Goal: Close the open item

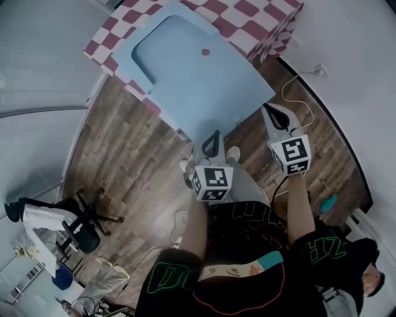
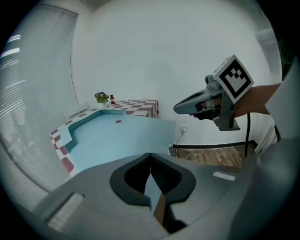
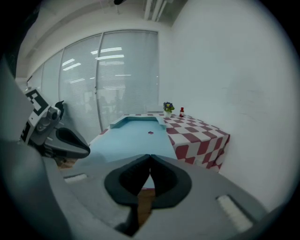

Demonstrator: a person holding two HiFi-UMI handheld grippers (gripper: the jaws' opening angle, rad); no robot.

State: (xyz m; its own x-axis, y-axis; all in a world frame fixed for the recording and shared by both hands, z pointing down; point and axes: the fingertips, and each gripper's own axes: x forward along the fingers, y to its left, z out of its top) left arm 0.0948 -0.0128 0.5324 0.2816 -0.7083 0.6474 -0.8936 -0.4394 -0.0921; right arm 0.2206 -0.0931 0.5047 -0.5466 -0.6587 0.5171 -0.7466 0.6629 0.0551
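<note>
A table with a red-and-white chequered cloth (image 1: 260, 18) carries a large light-blue cover (image 1: 204, 86) that overhangs its near edge. One small dark-red round thing (image 1: 205, 52) lies on the blue surface (image 2: 118, 121) (image 3: 150, 133); it is too small to tell what it is. My left gripper (image 1: 213, 139) is held short of the table's near edge, shut and empty (image 2: 150, 161). My right gripper (image 1: 272, 114) hangs beside it to the right, also shut with nothing in it (image 3: 150, 164). Both are well apart from the small thing.
At the table's far end stand a small flower pot (image 3: 168, 107) and a red bottle (image 3: 181, 111). A black office chair (image 1: 80, 229) is on the wooden floor at the left. A white cable (image 1: 297, 86) runs to a wall socket (image 1: 320, 70) on the right.
</note>
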